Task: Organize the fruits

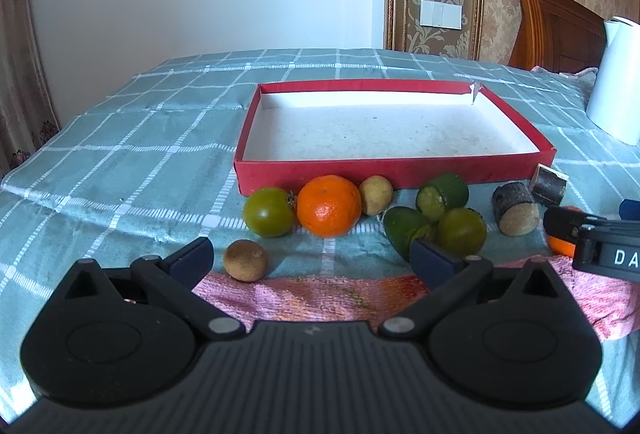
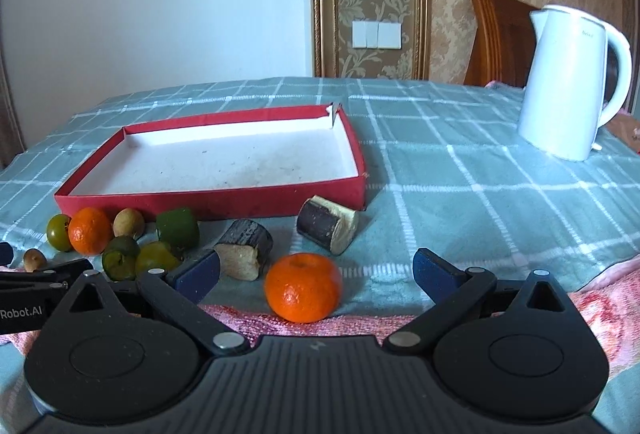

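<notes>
Black and wide, the right gripper point(image 2: 316, 276) fills the bottom of its view, with its two blue fingers point(image 2: 198, 274) spread far apart and nothing between them. Just in front sits an orange point(image 2: 303, 288), half on a pink towel point(image 2: 592, 298). The left gripper point(image 1: 312, 258) is spread open too and holds nothing. A small brown fruit point(image 1: 245, 260) lies near its left finger.

None of the fruit is in the red box point(image 1: 400, 172) yet, so the job looks like it is only starting. The box is white inside and has nothing in it. It sits on the checked cloth point(image 1: 120, 154), right behind the row of fruit.

Next, the right gripper would likely go forward around the orange, squeeze softly, and lift it over the low red wall.

The orange is round, bright and a bit bumpy, so it may roll. Other pieces wait nearby: a green tomato point(image 1: 269, 212), another orange point(image 1: 329, 206) and dark cut stalk pieces point(image 2: 244, 254).
</notes>
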Available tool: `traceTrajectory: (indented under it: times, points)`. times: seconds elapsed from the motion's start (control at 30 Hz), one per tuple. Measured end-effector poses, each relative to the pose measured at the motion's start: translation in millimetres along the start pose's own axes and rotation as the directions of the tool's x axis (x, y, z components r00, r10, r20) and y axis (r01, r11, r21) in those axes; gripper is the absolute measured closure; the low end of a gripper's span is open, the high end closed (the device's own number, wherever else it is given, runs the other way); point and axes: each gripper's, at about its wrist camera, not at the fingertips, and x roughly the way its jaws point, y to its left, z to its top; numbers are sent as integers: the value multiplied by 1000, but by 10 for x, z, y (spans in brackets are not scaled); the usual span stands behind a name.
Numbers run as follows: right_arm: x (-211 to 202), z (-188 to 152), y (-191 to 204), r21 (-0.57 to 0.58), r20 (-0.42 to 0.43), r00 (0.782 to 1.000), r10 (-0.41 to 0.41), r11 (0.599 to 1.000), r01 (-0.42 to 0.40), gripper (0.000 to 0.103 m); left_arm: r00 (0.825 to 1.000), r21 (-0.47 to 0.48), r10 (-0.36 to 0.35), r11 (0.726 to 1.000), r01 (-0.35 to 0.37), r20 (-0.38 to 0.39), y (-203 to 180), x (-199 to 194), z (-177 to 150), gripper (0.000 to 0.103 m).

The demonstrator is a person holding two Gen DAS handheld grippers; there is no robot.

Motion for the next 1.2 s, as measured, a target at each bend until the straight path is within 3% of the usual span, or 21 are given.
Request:
traceTrajectory:
  times: [1.2]
  points:
    - [138, 11, -69, 21, -43, 998, 35, 999, -34, 0, 1000, 31, -15, 999, 14, 21, 44, 34, -59, 0]
